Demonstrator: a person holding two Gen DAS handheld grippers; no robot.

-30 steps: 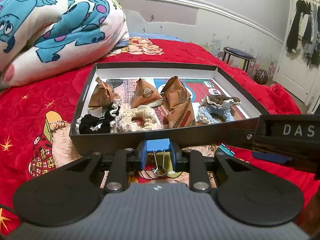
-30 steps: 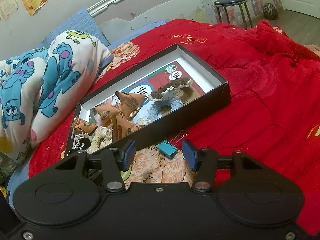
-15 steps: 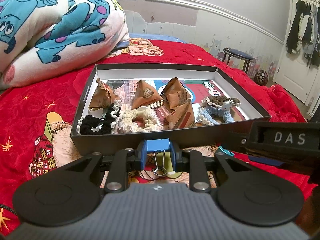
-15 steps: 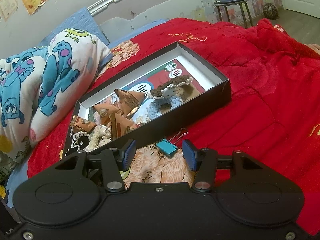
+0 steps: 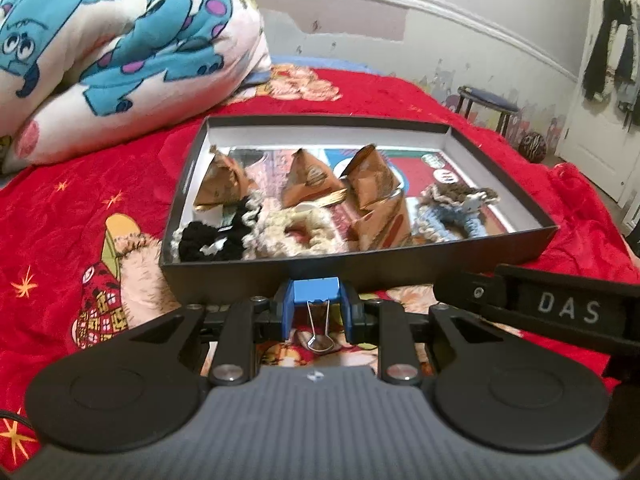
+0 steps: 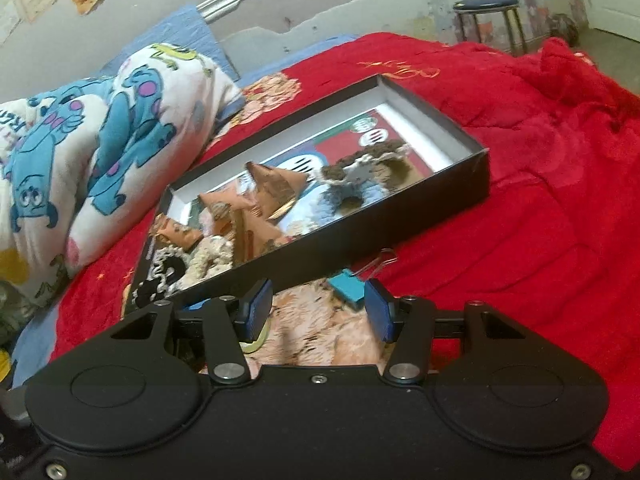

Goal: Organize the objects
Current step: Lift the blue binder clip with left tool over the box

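Blue binder clip [image 5: 314, 290] clamped in left gripper [image 5: 316, 312]; lift it over the box wall [image 5: 360, 266] at twelve o'clock (right gripper [image 6: 318, 308] gapes empty).

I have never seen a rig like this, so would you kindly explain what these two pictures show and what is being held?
There is no robot: a person holds a two-finger gripper in each hand, and a camera on each looks forward along its fingers. In the left wrist view, the left gripper is shut on a blue metal binder clip. In the right wrist view, the right gripper is open, with a teal binder clip lying beyond it on the red bed blanket. Ahead sits a shallow black cardboard box holding brown folded paper packets and crocheted hair scrunchies.
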